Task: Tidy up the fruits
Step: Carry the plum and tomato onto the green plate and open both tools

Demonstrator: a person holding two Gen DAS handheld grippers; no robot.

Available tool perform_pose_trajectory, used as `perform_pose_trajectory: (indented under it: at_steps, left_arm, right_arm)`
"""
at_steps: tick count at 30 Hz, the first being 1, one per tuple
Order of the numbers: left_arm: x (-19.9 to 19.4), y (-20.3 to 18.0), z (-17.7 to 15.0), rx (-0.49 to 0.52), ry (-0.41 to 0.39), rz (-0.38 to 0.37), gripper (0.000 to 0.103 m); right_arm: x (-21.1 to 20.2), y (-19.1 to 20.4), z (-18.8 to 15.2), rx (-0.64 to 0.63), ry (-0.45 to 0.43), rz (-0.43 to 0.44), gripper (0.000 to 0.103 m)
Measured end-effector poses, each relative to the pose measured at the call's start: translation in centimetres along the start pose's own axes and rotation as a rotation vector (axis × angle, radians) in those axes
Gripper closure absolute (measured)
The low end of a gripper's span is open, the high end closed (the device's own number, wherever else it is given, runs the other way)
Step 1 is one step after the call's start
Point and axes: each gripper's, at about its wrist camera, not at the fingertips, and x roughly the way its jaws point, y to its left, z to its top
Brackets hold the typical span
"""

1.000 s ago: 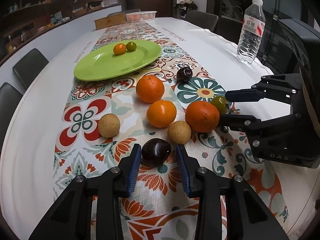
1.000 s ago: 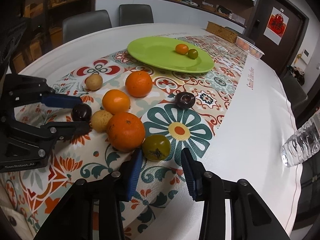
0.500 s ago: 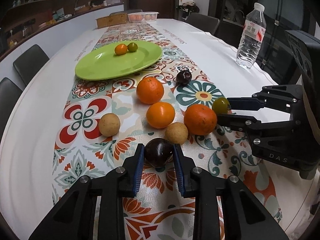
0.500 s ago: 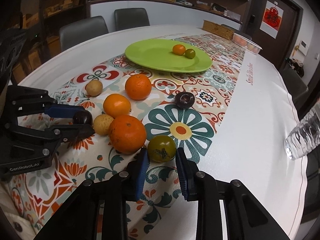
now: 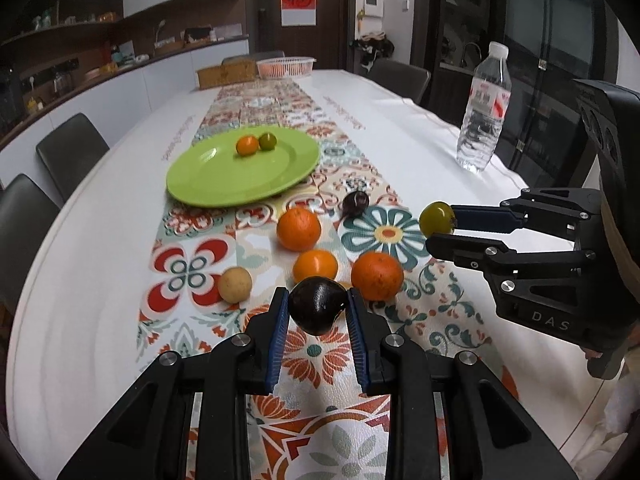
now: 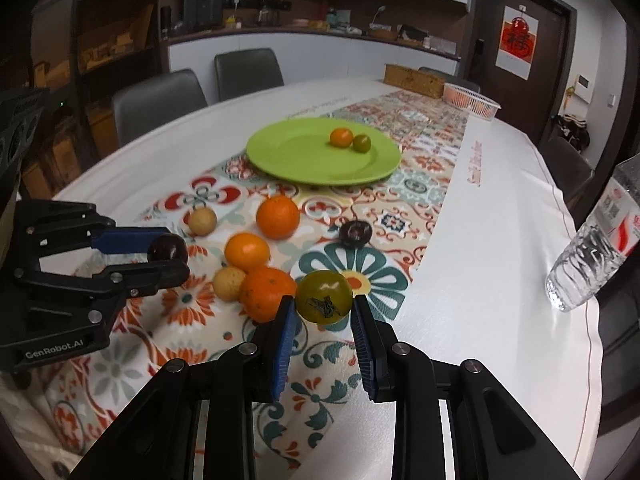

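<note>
My left gripper (image 5: 317,304) is shut on a dark purple fruit (image 5: 317,305), held just above the patterned runner. My right gripper (image 6: 323,307) is shut on a green tomato (image 6: 324,297), also lifted off the table. Each gripper shows in the other's view: the right gripper (image 5: 438,225) at the right, the left gripper (image 6: 170,257) at the left. A green plate (image 5: 208,184) farther along the runner holds a small orange fruit (image 5: 247,145) and a small green one (image 5: 267,141). Three oranges (image 5: 299,228), two tan round fruits (image 5: 235,284) and another dark fruit (image 5: 355,202) lie on the runner.
A clear water bottle (image 5: 483,112) stands on the white cloth at the right. A pink basket (image 5: 285,67) and a wooden box (image 5: 226,75) sit at the table's far end. Grey chairs (image 5: 70,152) line the table's sides.
Both grippers went from open to shut, the left on the dark fruit and the right on the green tomato. Both then rose, lifting their fruit off the runner.
</note>
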Motion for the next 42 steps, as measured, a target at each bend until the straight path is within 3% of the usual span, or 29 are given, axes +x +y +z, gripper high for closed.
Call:
perform_pose_trajectory:
  at_steps: [18,30,42]
  left_arm:
    - [-1.7,2.4,4.6,0.012,-0.129,0.052,0.074]
    - [1.7,5.8,8.8,-0.002,-0.086,0.030,0.074]
    - [6.3,9.3,11.1,-0.011,-0.007,0.014,0.075]
  right_arm:
    - [-1.9,0.9,4.4,0.038,-0.145,0.010,0.074]
    - [1.2,0.1,9.1,0.034,-0.138,0.049,0.074]
    - [7.8,-1.7,13.3,0.040,-0.021,0.079,0.074]
